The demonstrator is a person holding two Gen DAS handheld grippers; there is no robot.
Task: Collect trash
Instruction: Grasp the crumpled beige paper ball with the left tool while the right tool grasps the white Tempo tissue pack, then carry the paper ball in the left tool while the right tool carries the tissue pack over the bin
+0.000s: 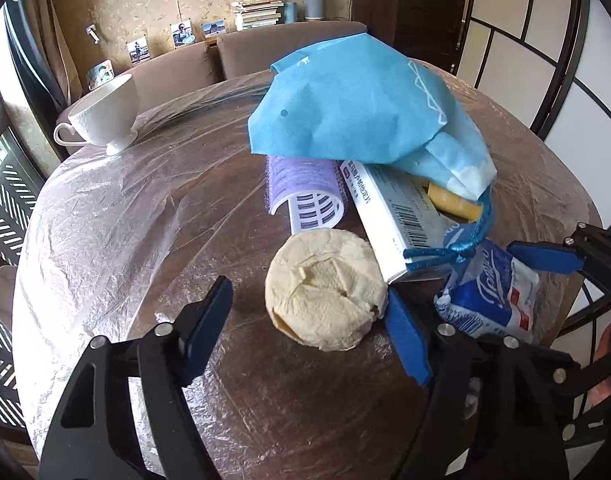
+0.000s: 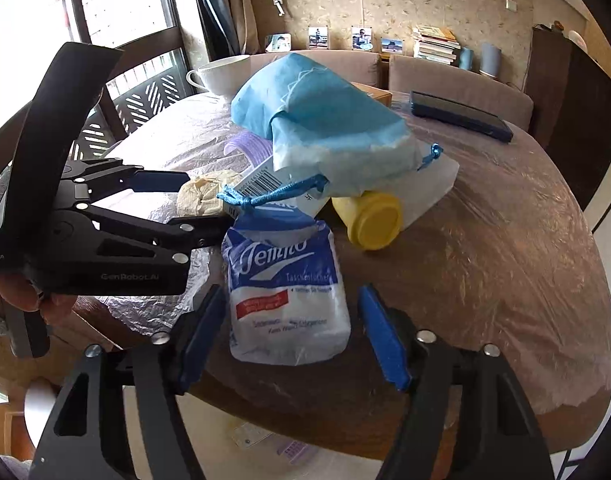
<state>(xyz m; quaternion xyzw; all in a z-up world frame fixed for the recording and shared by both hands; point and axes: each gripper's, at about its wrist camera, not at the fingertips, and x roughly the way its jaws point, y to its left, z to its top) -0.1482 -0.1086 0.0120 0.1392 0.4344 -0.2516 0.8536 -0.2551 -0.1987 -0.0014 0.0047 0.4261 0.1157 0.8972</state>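
Left hand-held gripper jaws apart around crumpled tissue wad, right pad touching, right hand-held gripper jaws apart astride tissue pack, untouched, both on plastic-covered table beside blue drawstring bag

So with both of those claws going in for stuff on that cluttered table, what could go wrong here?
1. The left gripper straddles the crumpled paper wad; one finger sits near the white box, so it may catch that too.
2. The blue drawstring lies across the tissue pack between the right gripper's fingers; lifting could drag the blue bag along.
3. The yellow tub lies on its side near the pile and might roll.
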